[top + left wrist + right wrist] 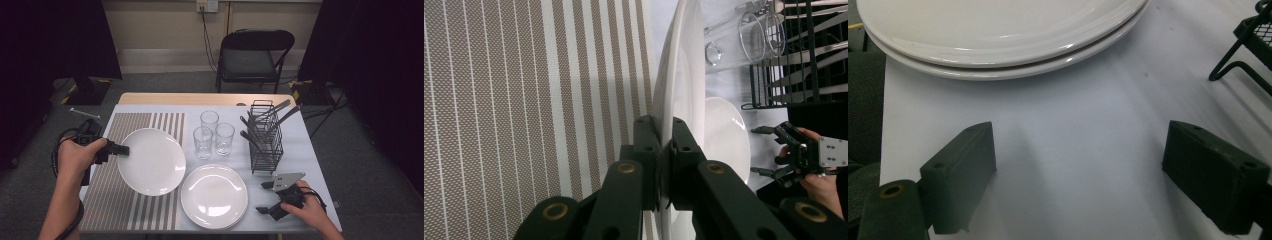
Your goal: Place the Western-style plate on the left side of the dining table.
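The tabletop (300, 150) carries a striped placemat (107, 190), and I hold a white plate (152, 160) tilted above it, my left gripper (120, 149) with jaws clamped on its rim. I judge the placing step underway; next I should lower it flat. My right gripper (267, 197) rests wide open beside the plate stack (214, 196).

Three white plates, one (152, 161) at 9 o'clock, two stacked (214, 196) at 6 o'clock, three glasses (213, 133) at centre, one wire rack (265, 145) at 3 o'clock, one chair (252, 57) at 12 o'clock
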